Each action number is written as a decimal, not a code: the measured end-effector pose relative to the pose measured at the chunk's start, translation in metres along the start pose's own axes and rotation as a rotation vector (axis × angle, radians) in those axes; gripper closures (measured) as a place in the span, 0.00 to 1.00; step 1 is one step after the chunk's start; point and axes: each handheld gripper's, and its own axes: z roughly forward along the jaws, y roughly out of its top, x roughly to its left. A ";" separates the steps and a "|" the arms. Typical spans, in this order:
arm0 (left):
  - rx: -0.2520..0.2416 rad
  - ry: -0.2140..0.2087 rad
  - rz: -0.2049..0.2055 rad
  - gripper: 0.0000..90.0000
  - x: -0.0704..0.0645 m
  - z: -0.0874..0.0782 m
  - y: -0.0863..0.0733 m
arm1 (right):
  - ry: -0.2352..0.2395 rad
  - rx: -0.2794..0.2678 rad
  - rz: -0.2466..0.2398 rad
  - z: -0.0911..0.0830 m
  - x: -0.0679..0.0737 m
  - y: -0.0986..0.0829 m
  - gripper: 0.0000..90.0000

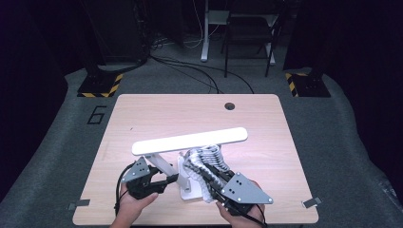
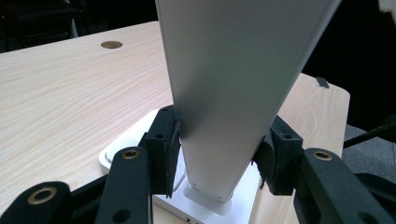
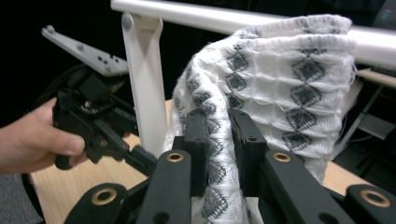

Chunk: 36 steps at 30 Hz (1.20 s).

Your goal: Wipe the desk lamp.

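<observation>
we have a white lamp (image 1: 190,142) standing near the desk's (image 1: 142,109) front edge, its base (image 1: 187,190) between our two hands. our left claw (image 2: 219,154) has its jaws pressed on either side of the lamp's arm (image 2: 224,93), low down by the base, steadying it. our right claw (image 3: 219,140) is pinched on a fold of the patterned cloth (image 3: 280,74), which is draped up against the lamp's head (image 1: 190,140). the head's long axis runs left to right, just above and beyond the right claw, so we judge the next wipe would follow that bar sideways.
</observation>
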 end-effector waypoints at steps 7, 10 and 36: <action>0.008 -0.007 0.007 0.61 0.002 0.002 0.001 | -0.026 0.021 0.058 -0.007 -0.012 -0.018 0.87; 0.009 -0.011 0.006 0.61 0.002 0.003 0.002 | -0.039 0.033 0.076 -0.010 -0.018 -0.025 0.87; 0.016 -0.062 0.026 0.61 0.003 0.029 0.011 | -0.113 0.094 0.130 -0.016 -0.042 -0.059 0.86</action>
